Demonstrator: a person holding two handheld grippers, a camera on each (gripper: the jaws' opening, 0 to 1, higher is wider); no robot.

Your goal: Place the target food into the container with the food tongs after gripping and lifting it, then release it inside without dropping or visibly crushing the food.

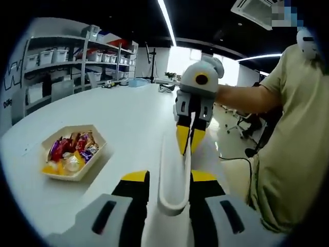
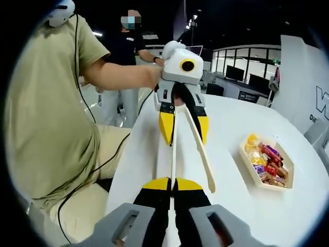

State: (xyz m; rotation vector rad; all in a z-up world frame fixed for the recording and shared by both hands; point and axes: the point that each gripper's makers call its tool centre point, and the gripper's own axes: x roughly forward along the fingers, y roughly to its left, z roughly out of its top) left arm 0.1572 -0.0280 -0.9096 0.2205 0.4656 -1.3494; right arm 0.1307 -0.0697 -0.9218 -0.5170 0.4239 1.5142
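Left gripper view shows the left gripper (image 1: 169, 188) with its jaws closed on the looped end of the white tongs (image 1: 172, 180), whose arms run forward over the white table (image 1: 123, 113) to the right gripper (image 1: 190, 140), which pinches them at the far end (its yellow tips sit close together around one arm). Left of the tongs, well apart, sits a tray (image 1: 77, 174) heaped with wrapped sweets (image 1: 72, 152), untouched. Shelves (image 1: 67, 62) with bins stand behind the table. Right gripper view has the right gripper (image 2: 172, 186) nearly shut on one tong arm, while the other arm splays free to the right, and the left gripper (image 2: 182, 131) holds the opposite end. A person in a tan shirt (image 2: 46, 118) crowds the table's edge, and another person stands behind.
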